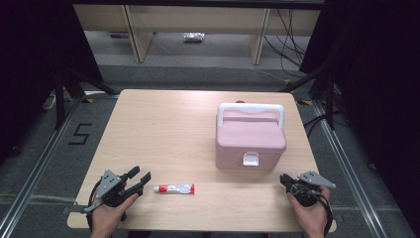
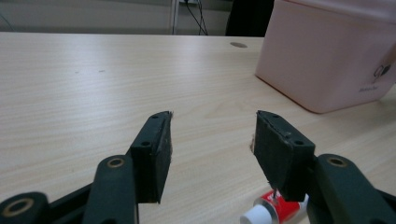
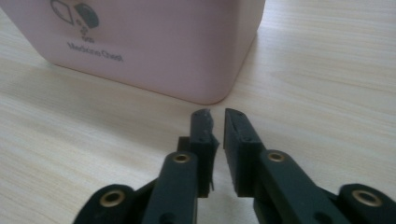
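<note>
A pink medicine chest (image 1: pixel 250 141) with a white handle (image 1: pixel 251 108) and a white front latch (image 1: pixel 250 159) stands shut on the right half of the table. A small red-and-white tube (image 1: pixel 173 189) lies flat near the front edge. My left gripper (image 1: pixel 140 174) rests just left of the tube, open, nothing between its jaws. In the left gripper view the open jaws (image 2: pixel 212 130) point across the table, with the tube's white cap (image 2: pixel 275 211) under the right jaw and the chest (image 2: pixel 327 56) beyond. My right gripper (image 1: pixel 283 177) sits at the chest's front right corner (image 3: pixel 149 42); its jaws (image 3: pixel 215 116) stand a thin gap apart, empty.
The light wooden table (image 1: pixel 163 129) has bare room across its left half and middle. Beyond the far edge are grey floor, desk legs and cables. Dark curtains stand on both sides.
</note>
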{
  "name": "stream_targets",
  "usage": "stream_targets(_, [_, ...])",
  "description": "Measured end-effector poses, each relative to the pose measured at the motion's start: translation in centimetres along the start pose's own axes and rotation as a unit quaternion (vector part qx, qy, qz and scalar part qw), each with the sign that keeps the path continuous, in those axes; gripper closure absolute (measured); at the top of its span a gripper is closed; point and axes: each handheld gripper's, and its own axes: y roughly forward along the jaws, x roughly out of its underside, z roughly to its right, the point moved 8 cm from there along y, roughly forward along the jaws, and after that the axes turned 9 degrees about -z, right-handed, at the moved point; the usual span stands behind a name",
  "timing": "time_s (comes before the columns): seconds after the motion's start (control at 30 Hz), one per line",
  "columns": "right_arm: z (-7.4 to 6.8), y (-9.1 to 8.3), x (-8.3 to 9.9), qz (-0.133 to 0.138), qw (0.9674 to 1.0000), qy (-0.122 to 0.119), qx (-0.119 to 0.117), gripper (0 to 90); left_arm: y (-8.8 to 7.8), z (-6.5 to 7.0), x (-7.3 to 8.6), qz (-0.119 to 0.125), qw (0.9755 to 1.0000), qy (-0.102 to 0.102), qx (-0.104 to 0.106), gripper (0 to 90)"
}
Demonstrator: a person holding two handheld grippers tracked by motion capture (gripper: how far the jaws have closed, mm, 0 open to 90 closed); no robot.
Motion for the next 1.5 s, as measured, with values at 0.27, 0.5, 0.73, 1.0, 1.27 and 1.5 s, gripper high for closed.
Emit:
stream_targets(0.27, [1.6, -0.2, -0.4, -0.008, 0.9999, 0.009, 0.004, 90.0, 1.2, 0.9, -1.6, 0.004, 0.9995, 0.012, 0.028, 72.0])
stream_targets(0.5, [2.0, -1.0, -1.1, 0.002, 0.9998, 0.014, 0.016, 90.0, 1.2, 1.5, -2.2, 0.000, 0.9991, 0.024, 0.036, 78.0])
stream_targets(0.73, [1.9, -1.2, -1.5, 0.005, 0.9998, 0.014, 0.014, 90.0, 0.6, 1.1, -2.1, 0.002, 0.9994, 0.017, 0.031, 78.2])
stream_targets(1.0, [2.5, -1.0, -2.4, 0.004, 0.9997, 0.021, 0.016, 90.0, 1.8, 1.7, -3.4, -0.010, 0.9972, 0.043, 0.060, 86.5])
stream_targets(1.27, [3.1, -0.7, -4.4, 0.006, 0.9998, 0.004, 0.016, 90.0, 4.1, 3.4, -4.9, -0.037, 0.9940, 0.072, 0.074, 89.7])
stream_targets(1.5, [3.5, 0.0, -6.2, 0.009, 0.9999, -0.010, 0.009, 90.0, 7.1, 5.3, -6.6, -0.035, 0.9877, 0.114, 0.100, 89.8])
